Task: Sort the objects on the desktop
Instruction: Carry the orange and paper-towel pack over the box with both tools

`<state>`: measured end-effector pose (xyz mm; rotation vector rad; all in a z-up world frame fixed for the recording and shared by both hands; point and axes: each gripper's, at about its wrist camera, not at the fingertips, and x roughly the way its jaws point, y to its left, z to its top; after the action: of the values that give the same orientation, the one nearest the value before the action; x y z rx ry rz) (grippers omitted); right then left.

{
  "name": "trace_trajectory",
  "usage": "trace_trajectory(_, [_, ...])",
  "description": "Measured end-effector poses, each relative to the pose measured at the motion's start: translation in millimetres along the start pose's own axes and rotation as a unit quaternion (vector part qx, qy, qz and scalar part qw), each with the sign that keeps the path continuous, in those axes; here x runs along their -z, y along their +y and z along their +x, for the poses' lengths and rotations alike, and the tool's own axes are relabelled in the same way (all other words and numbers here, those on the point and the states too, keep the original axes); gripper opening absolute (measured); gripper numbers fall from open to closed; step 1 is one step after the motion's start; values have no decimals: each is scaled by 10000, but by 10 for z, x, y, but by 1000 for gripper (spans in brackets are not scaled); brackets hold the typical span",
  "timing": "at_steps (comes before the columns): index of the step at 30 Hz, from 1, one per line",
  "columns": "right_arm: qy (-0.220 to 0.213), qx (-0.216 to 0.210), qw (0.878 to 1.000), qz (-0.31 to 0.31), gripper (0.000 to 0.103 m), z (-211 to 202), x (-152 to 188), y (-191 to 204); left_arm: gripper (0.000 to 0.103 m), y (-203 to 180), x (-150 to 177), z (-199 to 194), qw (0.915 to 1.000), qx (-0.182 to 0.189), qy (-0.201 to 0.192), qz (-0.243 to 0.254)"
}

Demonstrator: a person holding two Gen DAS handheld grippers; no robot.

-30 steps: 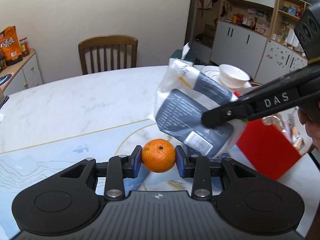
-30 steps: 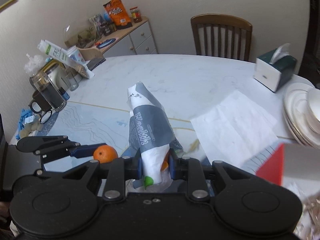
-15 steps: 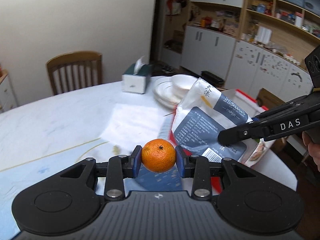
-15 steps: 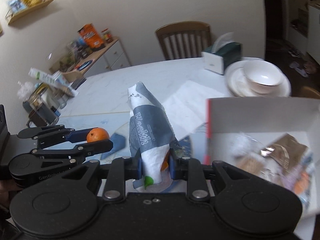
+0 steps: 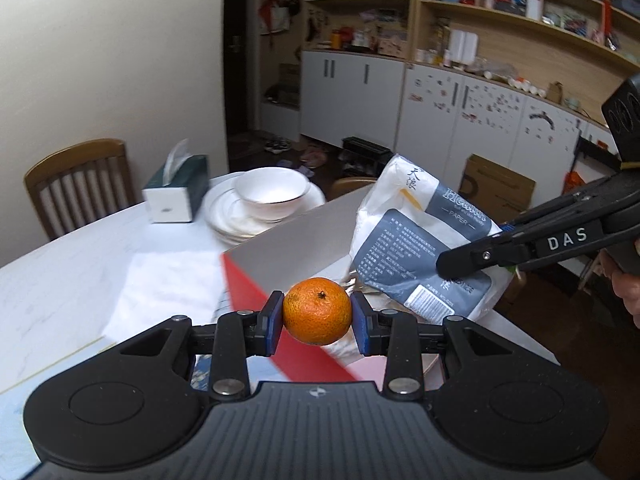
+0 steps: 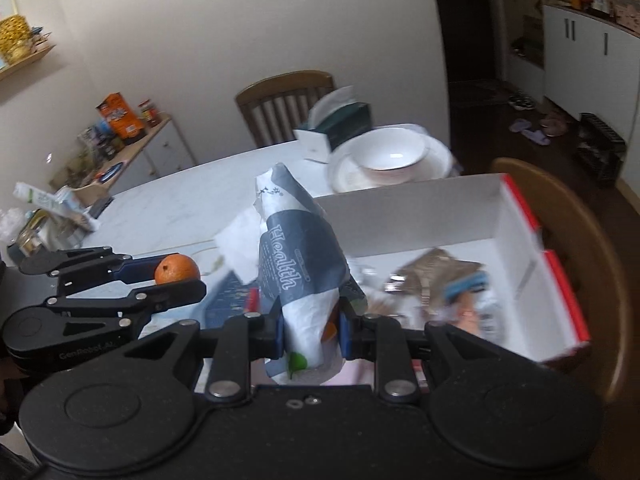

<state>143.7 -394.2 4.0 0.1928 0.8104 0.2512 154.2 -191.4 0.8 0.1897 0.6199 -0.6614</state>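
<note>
Orange (image 5: 317,311): small, round, dimpled peel, dark stem scar facing up toward camera; pinched at both sides between blue pads, held in air just over red near wall of box.

Tissue pack (image 6: 298,276): soft white-and-slate-grey plastic wrap, "Health" print, barcode on back; clamped at one end, rest sticking up and forward, tilted, above box.

Box (image 6: 516,216): open, red outside, white inside, on table edge; blurred wrappers and packets inside.
</note>
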Motion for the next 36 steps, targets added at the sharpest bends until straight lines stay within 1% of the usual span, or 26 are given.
trace_trajectory(8, [-77, 347, 9993, 67, 23, 20, 8, -409, 34, -272, -155, 406, 9986, 91, 216, 472])
trace_trajectory(16, [70, 465, 9989, 31, 23, 226, -3, -600, 34, -377, -205, 813, 9960, 90, 619, 640])
trace_trajectory(22, [247, 625, 9976, -189, 23, 417, -4, -670, 34, -383, -198, 1123, 9924, 25, 977, 748])
trace_trajectory(26, [376, 705, 9964, -268, 23, 581, -13, -721, 34, -339, -177, 1327, 9895, -10, 1244, 734])
trace_trajectory(31, [528, 693, 9953, -433, 23, 710, 0, -724, 34, -326, -151, 1514, 9857, 8, 1514, 740])
trace_trajectory(36, [566, 610, 9952, -514, 23, 730, 21, -708, 34, -336, -127, 1613, 9818, 40, 1751, 740])
